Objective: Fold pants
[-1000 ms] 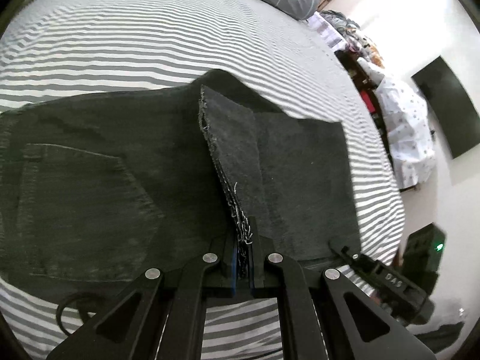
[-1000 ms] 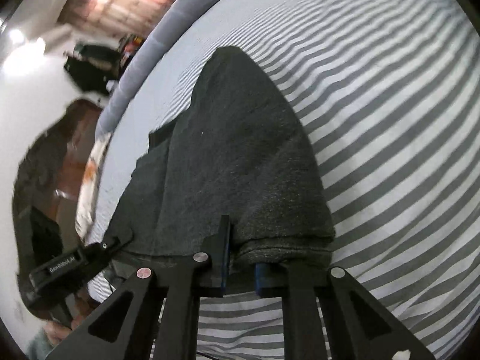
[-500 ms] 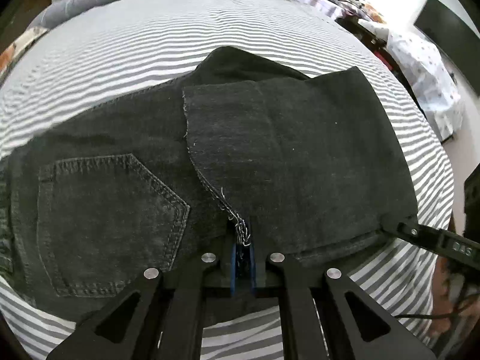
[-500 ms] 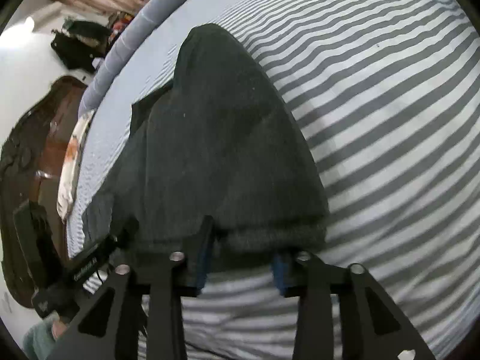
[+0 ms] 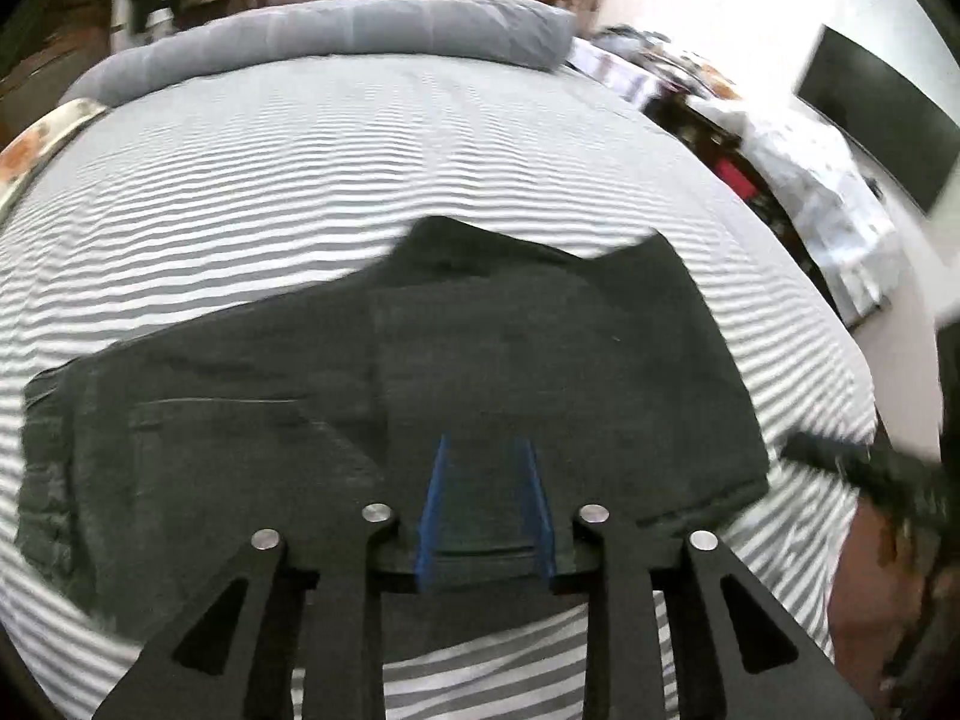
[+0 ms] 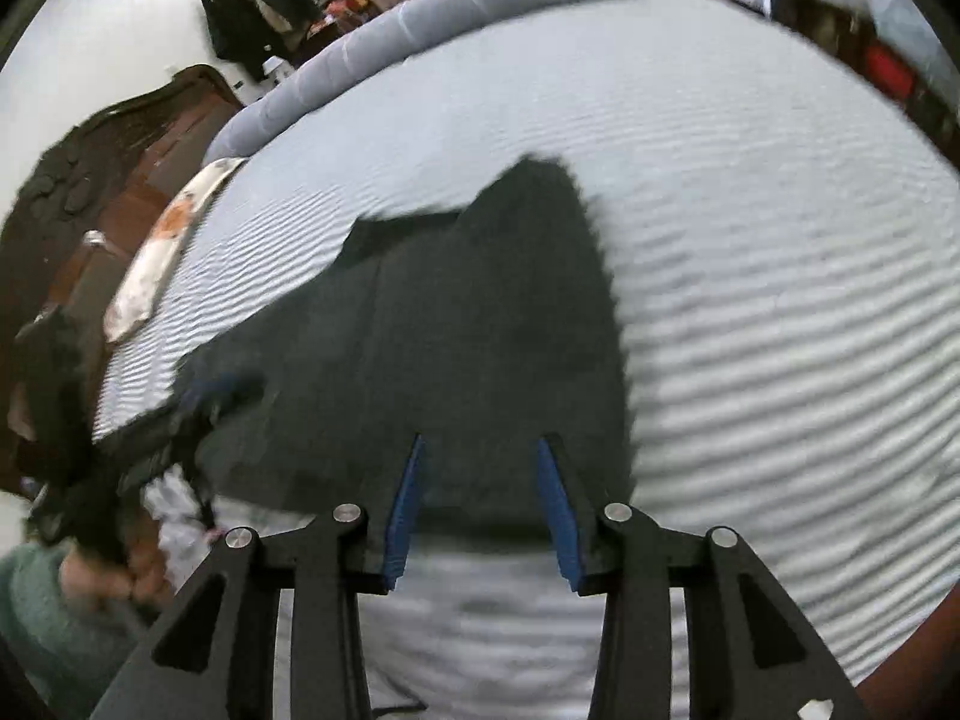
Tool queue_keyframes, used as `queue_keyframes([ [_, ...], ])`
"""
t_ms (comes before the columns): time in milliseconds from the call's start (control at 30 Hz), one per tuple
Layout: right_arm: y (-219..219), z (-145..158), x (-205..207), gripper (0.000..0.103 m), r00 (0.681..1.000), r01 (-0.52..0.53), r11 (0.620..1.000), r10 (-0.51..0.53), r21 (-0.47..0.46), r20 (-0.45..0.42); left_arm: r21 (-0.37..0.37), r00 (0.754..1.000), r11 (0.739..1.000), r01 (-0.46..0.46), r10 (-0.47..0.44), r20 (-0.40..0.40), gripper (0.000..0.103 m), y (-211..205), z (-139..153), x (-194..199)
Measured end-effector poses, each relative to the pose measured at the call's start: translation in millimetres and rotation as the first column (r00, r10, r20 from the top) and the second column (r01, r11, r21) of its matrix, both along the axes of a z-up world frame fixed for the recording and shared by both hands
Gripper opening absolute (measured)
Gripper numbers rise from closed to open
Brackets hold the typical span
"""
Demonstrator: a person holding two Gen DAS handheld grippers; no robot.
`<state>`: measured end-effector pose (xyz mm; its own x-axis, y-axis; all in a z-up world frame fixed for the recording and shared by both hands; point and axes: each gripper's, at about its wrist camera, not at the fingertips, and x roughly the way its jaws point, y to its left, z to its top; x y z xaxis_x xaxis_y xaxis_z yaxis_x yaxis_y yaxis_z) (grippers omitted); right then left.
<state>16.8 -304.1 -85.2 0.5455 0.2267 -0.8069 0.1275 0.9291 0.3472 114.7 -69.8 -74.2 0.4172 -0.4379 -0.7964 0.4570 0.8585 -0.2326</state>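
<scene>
Dark grey denim pants point(image 5: 510, 360) lie folded flat on the striped bed point(image 5: 360, 168), leg end laid over the seat part with its back pocket point(image 5: 228, 438) at left. My left gripper point(image 5: 485, 450) is open and empty, just above the pants' near edge. In the right wrist view the pants point(image 6: 480, 348) lie ahead, and my right gripper point(image 6: 480, 450) is open and empty over their near right edge. The right gripper shows blurred at the left view's right edge point(image 5: 870, 468); the left gripper shows blurred in the right view point(image 6: 180, 420).
A long grey bolster pillow point(image 5: 336, 42) lies along the bed's far edge. A dark wooden headboard point(image 6: 90, 180) stands at left. Cluttered furniture point(image 5: 810, 198) and a dark screen point(image 5: 876, 114) stand past the bed's right side.
Both grippers have opened and let go of the pants. The held edge has dropped flat onto the bed. Both grippers have lifted and pulled back a little.
</scene>
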Motion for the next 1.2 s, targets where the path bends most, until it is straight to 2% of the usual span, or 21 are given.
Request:
queue_keyframes([
  [133, -7, 4, 40, 0.037, 1.0, 0.009, 0.998, -0.006, -0.07, 0.031, 0.035, 0.998, 0.999, 0.016, -0.014, -0.069, 0.028, -10, -23, 4],
  [267, -3, 1, 86, 0.037, 0.999, -0.005, 0.992, 0.01, -0.124, 0.035, 0.1, 0.996, 0.995, 0.005, 0.005, -0.092, 0.028, -10, -37, 14],
  [467, -14, -21, 132, 0.037, 1.0, 0.014, 0.983, -0.014, -0.184, 0.0, 0.082, 0.994, 0.997, 0.001, 0.008, -0.107, 0.028, -3, -47, 17],
  [533, -15, -33, 144, 0.03, 0.999, 0.016, 0.978, -0.024, -0.209, -0.032, 0.081, 0.995, 0.997, 0.006, 0.003, -0.104, 0.028, -1, -49, 15],
  [633, -19, -46, 151, 0.026, 0.998, 0.005, 0.974, -0.02, -0.226, -0.065, 0.072, 0.994, 0.997, 0.006, 0.001, -0.106, 0.028, 2, -51, 16],
  [833, -13, -35, 130, 0.029, 0.997, -0.011, 0.974, -0.005, -0.225, -0.074, 0.079, 0.994, 0.997, 0.011, -0.002, -0.113, 0.028, 5, -50, 12],
  [1000, 3, -35, 73, 0.029, 0.994, -0.054, 0.97, 0.03, -0.238, -0.106, 0.091, 0.995, 0.996, 0.023, -0.013, -0.102, 0.029, 7, -46, 1],
  [1200, 13, -41, 14, 0.03, 0.992, -0.041, 0.963, 0.008, -0.265, -0.123, 0.088, 0.994, 0.996, 0.012, -0.002, -0.11, 0.029, 13, -47, -7],
])
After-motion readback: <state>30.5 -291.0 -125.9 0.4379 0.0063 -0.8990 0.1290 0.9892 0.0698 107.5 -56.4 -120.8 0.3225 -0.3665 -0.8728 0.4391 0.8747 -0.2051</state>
